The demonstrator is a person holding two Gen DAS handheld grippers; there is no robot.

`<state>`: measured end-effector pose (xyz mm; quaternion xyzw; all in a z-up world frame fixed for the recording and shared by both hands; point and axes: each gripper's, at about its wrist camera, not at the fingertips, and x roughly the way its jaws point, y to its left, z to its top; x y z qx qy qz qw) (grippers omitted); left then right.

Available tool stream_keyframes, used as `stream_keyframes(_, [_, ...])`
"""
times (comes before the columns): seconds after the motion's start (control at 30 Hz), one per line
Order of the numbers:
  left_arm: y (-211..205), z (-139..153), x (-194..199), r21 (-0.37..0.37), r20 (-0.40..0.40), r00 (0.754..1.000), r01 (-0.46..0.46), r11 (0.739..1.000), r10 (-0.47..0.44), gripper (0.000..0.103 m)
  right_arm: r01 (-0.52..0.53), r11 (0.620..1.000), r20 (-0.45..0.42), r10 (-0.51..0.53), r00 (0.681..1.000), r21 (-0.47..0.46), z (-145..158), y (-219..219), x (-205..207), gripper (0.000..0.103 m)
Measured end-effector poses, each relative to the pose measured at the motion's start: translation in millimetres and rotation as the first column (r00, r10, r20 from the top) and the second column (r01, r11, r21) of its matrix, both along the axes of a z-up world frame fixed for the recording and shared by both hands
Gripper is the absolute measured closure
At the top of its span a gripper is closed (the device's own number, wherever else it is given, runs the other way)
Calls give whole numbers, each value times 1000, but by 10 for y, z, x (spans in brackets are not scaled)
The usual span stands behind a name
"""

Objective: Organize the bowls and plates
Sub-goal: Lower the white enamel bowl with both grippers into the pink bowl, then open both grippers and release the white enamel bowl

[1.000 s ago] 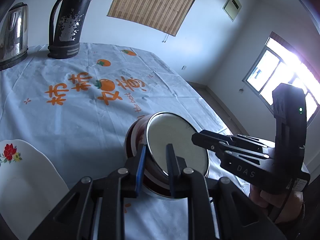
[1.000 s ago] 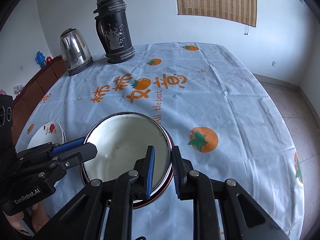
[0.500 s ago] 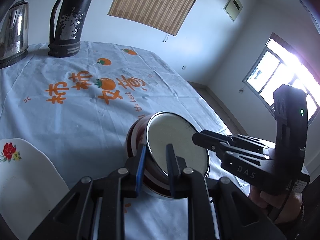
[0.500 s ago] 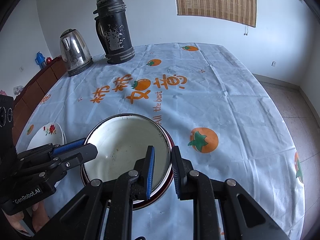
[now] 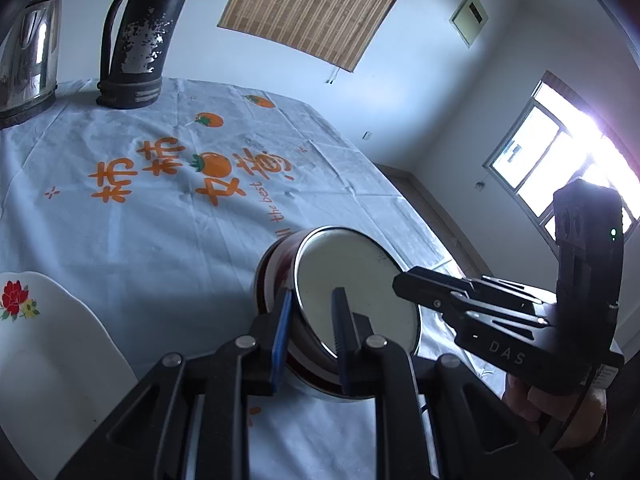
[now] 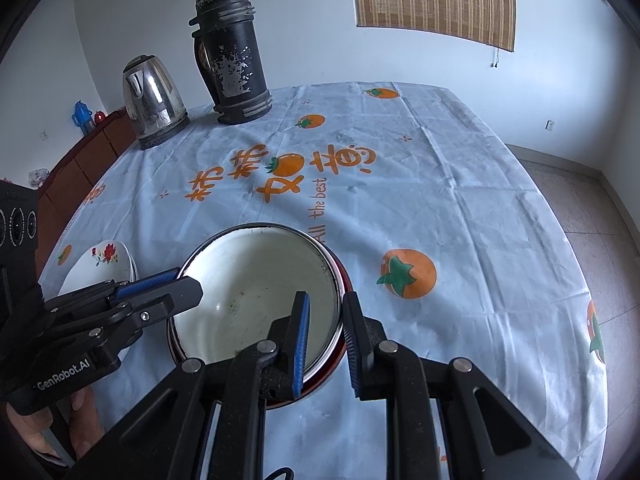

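Here, at the near edge of the table, both grippers clamp one enamel bowl (image 6: pixel 256 280), white inside and red outside: the left gripper (image 5: pixel 310 332) pinches its left rim, the right gripper (image 6: pixel 325 334) its right rim, likely to carry it level. A flowered plate (image 6: pixel 102 264) sits just left. Beyond, the persimmon-print tablecloth (image 6: pixel 440 200) runs to a kettle (image 6: pixel 152 100) and black thermos (image 6: pixel 234 52) by the far edge.

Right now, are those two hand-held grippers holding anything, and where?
Yes. Both clamp the rim of the white enamel bowl: the left hand-held gripper on one side, the right hand-held gripper on the opposite side.
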<state>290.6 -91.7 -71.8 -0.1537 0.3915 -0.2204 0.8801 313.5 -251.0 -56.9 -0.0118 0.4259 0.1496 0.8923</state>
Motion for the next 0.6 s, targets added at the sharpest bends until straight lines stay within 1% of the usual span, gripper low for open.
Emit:
stream_keyframes(0.13, [11,32,-19,-6,3,1000,0,1000,0,86,11,1000,5,-11,1000,10,-13,-30,-8,84])
stream_keyframes(0.23, [-10,83,-55,32,40,999,-11,999,10,85,32,999,16,-32,999,36,-2,-89,-11,84])
stream_keyframes(0.3, [-22,73,-62,52,42,999,-17,998,15,84,35,999,19,-36,999,41,0,-103,-14,84])
stream_keyframes(0.33, [-23,61,-57,57,41,999,-18,998,16,83,36,999,19,-37,999,39,-2,-105,-16,84])
stream_keyframes(0.6, [-20,54,-55,72,47,999,-20,997,17,82,30,998,30,-32,999,52,20,-105,-55,84])
